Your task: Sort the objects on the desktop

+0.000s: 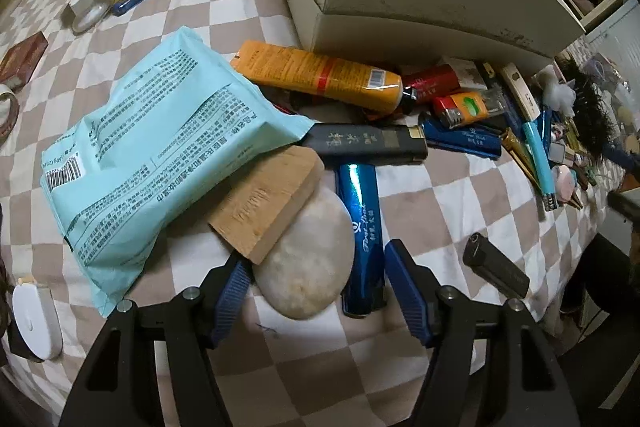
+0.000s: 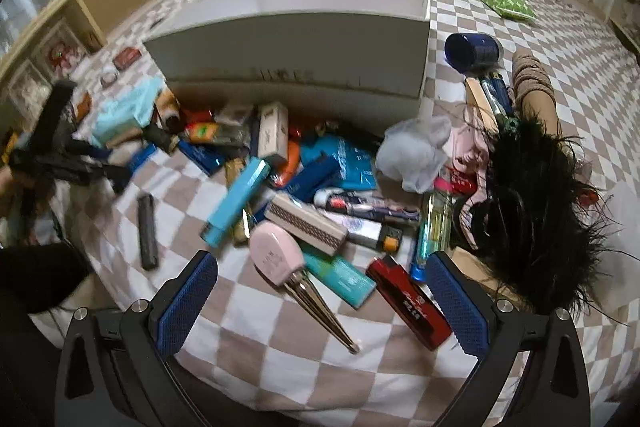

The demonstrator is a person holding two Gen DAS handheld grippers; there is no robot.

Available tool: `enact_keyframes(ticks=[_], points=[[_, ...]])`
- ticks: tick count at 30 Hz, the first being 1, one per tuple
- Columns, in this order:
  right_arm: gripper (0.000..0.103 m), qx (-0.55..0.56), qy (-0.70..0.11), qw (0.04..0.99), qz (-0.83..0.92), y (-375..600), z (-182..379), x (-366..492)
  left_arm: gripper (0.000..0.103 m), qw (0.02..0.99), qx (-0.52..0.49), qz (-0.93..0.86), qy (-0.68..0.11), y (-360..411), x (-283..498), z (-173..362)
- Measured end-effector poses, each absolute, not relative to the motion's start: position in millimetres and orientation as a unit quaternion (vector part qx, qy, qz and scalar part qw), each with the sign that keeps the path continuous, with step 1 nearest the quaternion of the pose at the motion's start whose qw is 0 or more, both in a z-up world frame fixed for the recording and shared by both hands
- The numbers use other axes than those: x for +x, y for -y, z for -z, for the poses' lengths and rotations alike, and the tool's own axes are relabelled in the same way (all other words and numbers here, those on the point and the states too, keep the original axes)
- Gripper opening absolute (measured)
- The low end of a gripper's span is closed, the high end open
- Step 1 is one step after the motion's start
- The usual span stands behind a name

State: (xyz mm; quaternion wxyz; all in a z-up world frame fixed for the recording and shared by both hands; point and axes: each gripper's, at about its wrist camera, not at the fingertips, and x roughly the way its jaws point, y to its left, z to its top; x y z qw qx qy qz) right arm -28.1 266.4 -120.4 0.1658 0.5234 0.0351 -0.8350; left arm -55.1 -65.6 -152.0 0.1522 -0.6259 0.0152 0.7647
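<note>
1. Below, the left gripper (image 1: 316, 279) was found with jaws apart, straddling a pale stone (image 1: 306, 263) and a blue lighter (image 1: 362, 239); whether the pads pressed on them could not be told.
2. A wood block (image 1: 268, 203) was seen resting on the stone, beside a teal packet (image 1: 160, 151).
3. The right gripper (image 2: 324, 303) was held released above a pink case (image 2: 276, 255) and a red lighter (image 2: 408, 303).
4. A white box (image 2: 288, 51) was noted behind the clutter on the checked cloth (image 2: 256, 339).

A glossy metallic-blue lighter (image 1: 362, 239) lies beside a smooth pale stone (image 1: 308, 263). The wooden block (image 1: 268, 203) looks rough-sawn. The teal packet (image 1: 156, 147) is matt plastic.
</note>
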Motion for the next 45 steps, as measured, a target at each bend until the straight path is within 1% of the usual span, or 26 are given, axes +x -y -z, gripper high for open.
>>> enact_keyframes(ticks=[4, 5, 6, 7, 8, 9, 10, 11, 13, 14, 16, 17, 19, 21, 22, 24, 25, 26, 28, 31, 36, 40, 41, 42, 45], points=[[0.103, 0.534, -0.049, 0.181, 0.825, -261, 132, -23, 0.057, 0.159, -0.622, -0.767, 0.001, 74, -51, 144], [0.103, 0.536, -0.051, 0.184, 0.822, -259, 134, -22, 0.054, 0.16, -0.621, -0.767, 0.005, 76, -50, 143], [0.103, 0.538, -0.054, 0.188, 0.82, -257, 136, -21, 0.048, 0.161, -0.621, -0.767, 0.006, 78, -49, 142], [0.103, 0.54, -0.059, 0.192, 0.818, -254, 138, -19, 0.048, 0.161, -0.622, -0.767, 0.006, 79, -48, 141], [0.101, 0.54, -0.065, 0.197, 0.815, -251, 139, -18, 0.048, 0.162, -0.623, -0.765, 0.002, 80, -46, 142], [0.098, 0.54, -0.073, 0.203, 0.813, -247, 141, -16, 0.048, 0.163, -0.623, -0.765, -0.003, 80, -45, 143], [0.093, 0.54, -0.08, 0.208, 0.811, -243, 142, -15, 0.048, 0.164, -0.622, -0.766, -0.008, 80, -45, 144], [0.089, 0.541, -0.087, 0.213, 0.809, -240, 144, -14, 0.048, 0.165, -0.62, -0.767, -0.014, 81, -45, 144], [0.084, 0.54, -0.103, 0.22, 0.806, -234, 147, -13, 0.048, 0.166, -0.618, -0.768, -0.019, 82, -42, 144], [0.079, 0.538, -0.113, 0.221, 0.805, -231, 149, -14, 0.048, 0.167, -0.617, -0.769, -0.022, 83, -42, 145], [0.076, 0.533, -0.135, 0.223, 0.805, -226, 154, -14, 0.048, 0.17, -0.615, -0.769, -0.029, 85, -42, 146], [0.073, 0.529, -0.148, 0.223, 0.805, -224, 156, -15, 0.048, 0.172, -0.614, -0.77, -0.032, 86, -40, 146], [0.061, 0.519, -0.175, 0.222, 0.806, -220, 161, -17, 0.048, 0.174, -0.612, -0.77, -0.041, 87, -36, 145], [0.059, 0.508, -0.192, 0.223, 0.809, -217, 163, -18, 0.048, 0.178, -0.607, -0.772, -0.053, 87, -32, 144], [0.055, 0.505, -0.196, 0.224, 0.81, -216, 163, -19, 0.048, 0.18, -0.605, -0.773, -0.058, 87, -30, 144], [0.051, 0.5, -0.202, 0.226, 0.811, -213, 163, -20, 0.048, 0.181, -0.603, -0.774, -0.065, 88, -28, 143], [0.048, 0.499, -0.206, 0.227, 0.811, -211, 163, -20, 0.048, 0.182, -0.602, -0.775, -0.068, 89, -28, 143], [0.042, 0.497, -0.212, 0.228, 0.81, -208, 163, -19, 0.049, 0.183, -0.6, -0.775, -0.071, 88, -27, 144], [0.04, 0.493, -0.223, 0.23, 0.809, -204, 163, -18, 0.049, 0.184, -0.598, -0.776, -0.08, 88, -27, 144], [0.039, 0.504, -0.21, 0.227, 0.806, -204, 162, -20, 0.049, 0.185, -0.593, -0.778, -0.091, 83, -26, 146], [0.039, 0.533, -0.142, 0.233, 0.801, -214, 156, -27, 0.054, 0.177, -0.572, -0.792, -0.122, 75, -24, 148], [0.039, 0.565, -0.047, 0.244, 0.787, -230, 155, -35, 0.054, 0.172, -0.572, -0.793, -0.119, 80, -23, 148], [0.039, 0.569, -0.035, 0.244, 0.784, -231, 155, -36, 0.054, 0.172, -0.573, -0.793, -0.115, 82, -23, 149], [0.038, 0.571, -0.032, 0.242, 0.784, -232, 155, -35, 0.05, 0.172, -0.576, -0.792, -0.108, 81, -25, 149], [0.038, 0.575, -0.022, 0.24, 0.782, -233, 153, -34, 0.05, 0.17, -0.58, -0.79, -0.101, 70, -31, 152]])
